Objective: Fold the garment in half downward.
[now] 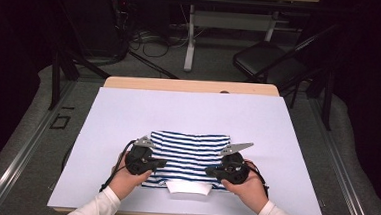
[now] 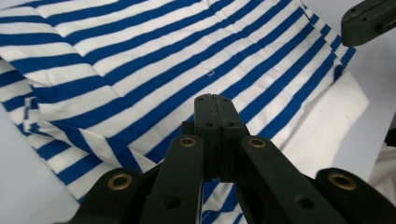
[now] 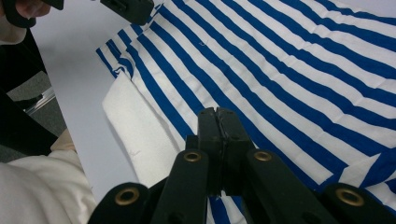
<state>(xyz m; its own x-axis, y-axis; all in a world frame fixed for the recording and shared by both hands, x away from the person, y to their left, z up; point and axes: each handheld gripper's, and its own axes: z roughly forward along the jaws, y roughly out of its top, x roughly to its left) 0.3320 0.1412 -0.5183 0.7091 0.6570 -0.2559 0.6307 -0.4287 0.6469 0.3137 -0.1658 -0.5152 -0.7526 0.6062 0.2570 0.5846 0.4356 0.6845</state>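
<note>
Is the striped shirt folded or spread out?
Folded: the striped shirt lies as a compact rectangle, with a white band showing at its near edge.

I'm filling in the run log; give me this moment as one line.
left gripper: shut, empty, over striped cloth | right gripper: shut, empty, over cloth | cloth: folded flat on table, white edge nearest person
</note>
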